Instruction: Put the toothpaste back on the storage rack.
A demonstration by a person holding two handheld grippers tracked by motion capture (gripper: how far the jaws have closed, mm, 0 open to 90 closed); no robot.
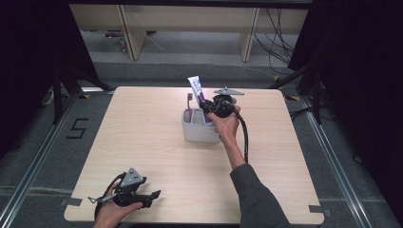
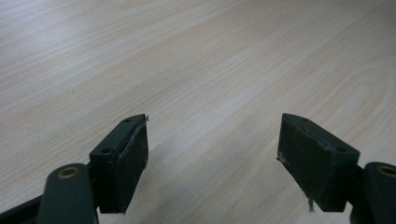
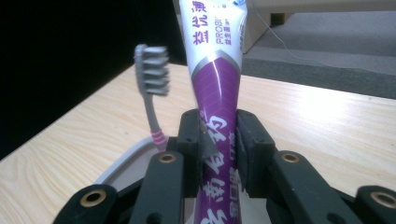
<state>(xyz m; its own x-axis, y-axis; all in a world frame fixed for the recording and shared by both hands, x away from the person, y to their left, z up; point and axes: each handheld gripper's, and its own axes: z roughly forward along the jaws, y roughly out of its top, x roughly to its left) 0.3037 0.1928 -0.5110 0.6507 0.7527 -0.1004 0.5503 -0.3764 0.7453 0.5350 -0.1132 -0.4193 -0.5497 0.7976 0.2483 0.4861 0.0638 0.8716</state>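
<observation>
In the high view the right tool (image 1: 211,108) sits just above the centre of the frame, at the right end of a grey holder (image 1: 197,129) on the desk (image 1: 142,142), with the right hand (image 1: 224,121) behind it. A white and purple tube (image 1: 196,88) stands upright out of the holder, and a toothbrush (image 1: 189,105) stands at its left. From up there the jaws are lost behind the hand and the tube — whether they grip cannot be read in that picture.

The right gripper view settles it: the tube (image 3: 215,79) rises through the middle of the frame and the right tool (image 3: 218,140) has its two black pads pressed on the purple part, one on each side, jaws narrow. The toothbrush (image 3: 152,79) stands left of the tube, grey bristles turned toward it, a pink band low on its neck, and the pale rim of the holder (image 3: 123,163) curves at lower left.

The left tool (image 1: 153,195) lies at the lower left of the high view, near the desk's front edge, held in the left hand (image 1: 111,211), well apart from the holder. The left gripper view shows what the high view does not — the left tool (image 2: 212,144) stands wide, with bare wood grain between its pads.
</observation>
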